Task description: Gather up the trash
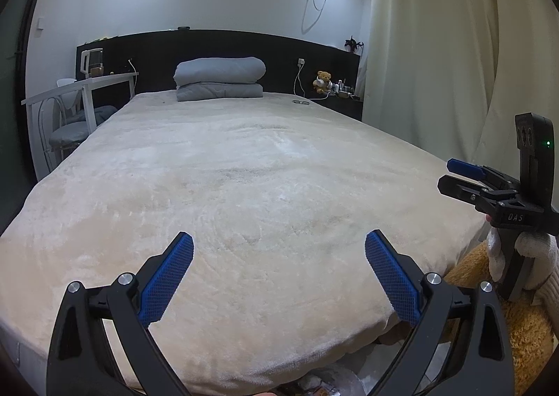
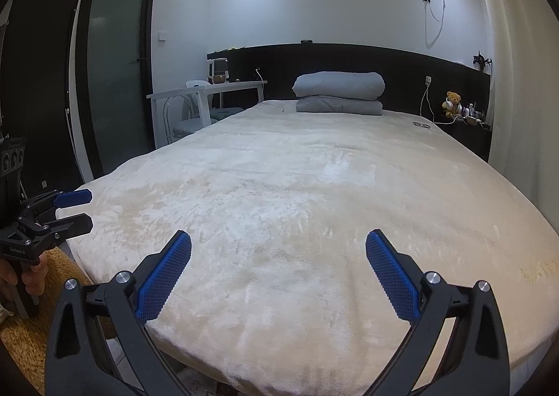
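Note:
No piece of trash shows on the bed (image 1: 244,168) in either view; something pale and crumpled (image 1: 332,382) lies on the floor under the bed's foot, too hidden to name. My left gripper (image 1: 279,245) is open and empty above the foot of the bed. It also shows at the left edge of the right wrist view (image 2: 87,209), open. My right gripper (image 2: 278,245) is open and empty above the bed (image 2: 314,186). It also shows at the right of the left wrist view (image 1: 443,174), open, beside the bed's right edge.
A folded grey duvet (image 1: 219,79) lies at the black headboard. A small dark object (image 1: 301,102) lies on the bed near it. A white desk and chair (image 1: 80,95) stand left. A nightstand with a teddy bear (image 1: 323,81) and cream curtains (image 1: 436,46) stand right. A brown shaggy rug (image 1: 517,326) covers the floor.

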`<state>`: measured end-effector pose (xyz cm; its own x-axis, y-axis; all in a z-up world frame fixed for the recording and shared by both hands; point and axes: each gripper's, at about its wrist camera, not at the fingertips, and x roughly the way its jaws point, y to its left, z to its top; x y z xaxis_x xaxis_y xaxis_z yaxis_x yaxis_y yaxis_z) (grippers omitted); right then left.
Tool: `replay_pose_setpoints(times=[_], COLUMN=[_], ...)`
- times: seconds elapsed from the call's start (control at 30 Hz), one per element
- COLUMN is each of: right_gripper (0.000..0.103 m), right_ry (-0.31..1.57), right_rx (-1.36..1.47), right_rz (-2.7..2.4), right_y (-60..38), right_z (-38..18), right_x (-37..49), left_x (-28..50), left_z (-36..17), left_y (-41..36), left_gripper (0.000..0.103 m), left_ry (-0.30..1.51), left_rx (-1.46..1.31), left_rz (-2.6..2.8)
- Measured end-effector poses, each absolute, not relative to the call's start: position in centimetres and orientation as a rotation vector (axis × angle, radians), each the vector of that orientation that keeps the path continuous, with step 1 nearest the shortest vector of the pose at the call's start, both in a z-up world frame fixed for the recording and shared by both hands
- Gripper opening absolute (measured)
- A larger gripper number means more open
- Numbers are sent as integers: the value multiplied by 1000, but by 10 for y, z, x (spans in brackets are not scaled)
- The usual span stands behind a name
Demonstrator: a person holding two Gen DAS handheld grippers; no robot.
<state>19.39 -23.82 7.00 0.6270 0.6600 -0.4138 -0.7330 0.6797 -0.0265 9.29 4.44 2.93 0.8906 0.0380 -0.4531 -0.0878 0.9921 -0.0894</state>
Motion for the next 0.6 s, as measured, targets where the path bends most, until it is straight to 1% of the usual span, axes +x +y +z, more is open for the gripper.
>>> replay_pose_setpoints(times=[0.6], right_gripper=[99], right_ry=[392], right_rx=[-198], right_rz=[801], right_y=[-239], right_z=[70], right_x=[196], left_x=[91], left_z=[29], left_y=[45], left_gripper=[96], left_ry=[458], left_rx=[-107], left_rz=[69])
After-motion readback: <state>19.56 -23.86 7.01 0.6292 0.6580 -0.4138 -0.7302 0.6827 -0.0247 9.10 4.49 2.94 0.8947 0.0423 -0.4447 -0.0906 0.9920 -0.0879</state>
